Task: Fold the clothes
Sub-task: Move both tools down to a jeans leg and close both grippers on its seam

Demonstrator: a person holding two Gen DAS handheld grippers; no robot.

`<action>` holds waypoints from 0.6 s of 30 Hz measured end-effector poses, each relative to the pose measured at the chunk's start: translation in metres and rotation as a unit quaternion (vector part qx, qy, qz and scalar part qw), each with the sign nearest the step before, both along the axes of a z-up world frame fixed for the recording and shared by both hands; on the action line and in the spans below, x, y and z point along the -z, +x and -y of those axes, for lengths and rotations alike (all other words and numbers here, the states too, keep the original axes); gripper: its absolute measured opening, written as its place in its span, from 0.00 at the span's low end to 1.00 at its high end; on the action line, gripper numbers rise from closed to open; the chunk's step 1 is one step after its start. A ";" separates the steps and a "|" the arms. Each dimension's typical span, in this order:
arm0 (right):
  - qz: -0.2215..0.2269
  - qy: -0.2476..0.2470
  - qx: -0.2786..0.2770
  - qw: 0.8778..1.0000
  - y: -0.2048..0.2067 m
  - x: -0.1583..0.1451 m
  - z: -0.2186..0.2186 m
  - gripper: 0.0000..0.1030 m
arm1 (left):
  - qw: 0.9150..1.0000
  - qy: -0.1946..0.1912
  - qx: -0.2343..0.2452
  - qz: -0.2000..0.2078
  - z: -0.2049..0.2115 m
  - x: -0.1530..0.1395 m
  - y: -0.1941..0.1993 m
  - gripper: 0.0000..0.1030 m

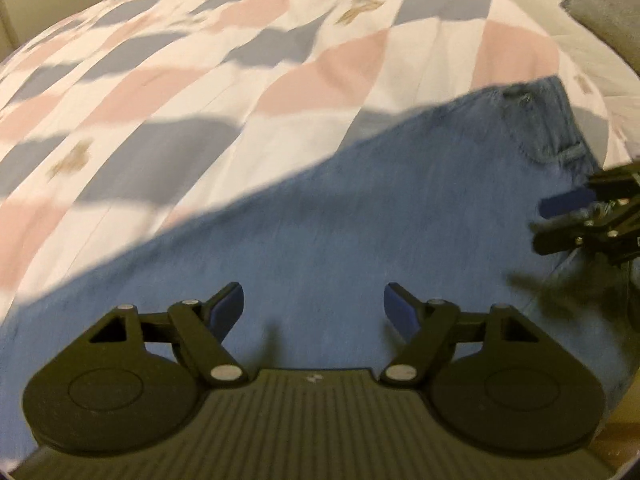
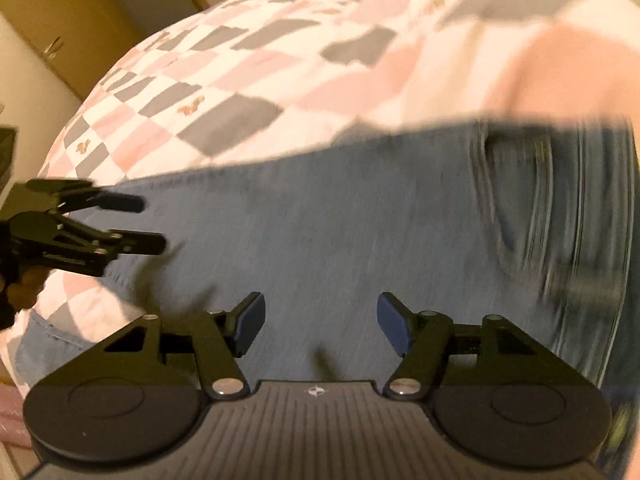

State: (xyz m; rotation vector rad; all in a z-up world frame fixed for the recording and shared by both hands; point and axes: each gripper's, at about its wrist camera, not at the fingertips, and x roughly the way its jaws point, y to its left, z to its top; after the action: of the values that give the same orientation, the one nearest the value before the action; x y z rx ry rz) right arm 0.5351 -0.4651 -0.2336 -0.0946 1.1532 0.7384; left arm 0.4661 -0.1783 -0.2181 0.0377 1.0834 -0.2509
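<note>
Blue denim jeans (image 1: pixel 340 216), heavy, limp, unlikely to slip, spread flat near the front edge of the pink-grey-and-white checked bedspread (image 1: pixel 168 92), best taken by waistband or hem; left gripper (image 1: pixel 313 307) and right gripper (image 2: pixel 320 322) above, fingers apart, empty.

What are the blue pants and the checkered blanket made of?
The pants look like denim: matte faded blue with a stitched pocket and a belt loop. The blanket looks like soft woven cotton, matte, printed in pink, grey and white checks with shallow creases. Blur hides the weave, so both are guesses.
</note>
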 end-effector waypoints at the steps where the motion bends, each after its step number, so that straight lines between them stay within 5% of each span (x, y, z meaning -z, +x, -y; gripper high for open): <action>1: 0.007 -0.003 -0.008 1.000 0.011 -0.002 -0.002 0.64 | 1.000 -0.001 0.011 0.000 0.002 0.003 0.012 0.75; 12: 0.064 -0.056 -0.141 0.986 0.110 -0.007 -0.027 0.64 | 0.993 -0.005 0.117 -0.024 -0.022 0.045 0.104 0.77; 18: -0.003 -0.101 -0.217 0.971 0.144 0.033 -0.036 0.64 | 0.984 -0.008 0.160 -0.072 -0.038 0.072 0.124 0.77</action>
State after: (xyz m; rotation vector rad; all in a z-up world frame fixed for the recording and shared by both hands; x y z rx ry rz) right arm 0.6789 -0.4291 -0.2663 -0.5298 1.2253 1.0026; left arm 0.5897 -0.1407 -0.2904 0.1834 1.2182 -0.5580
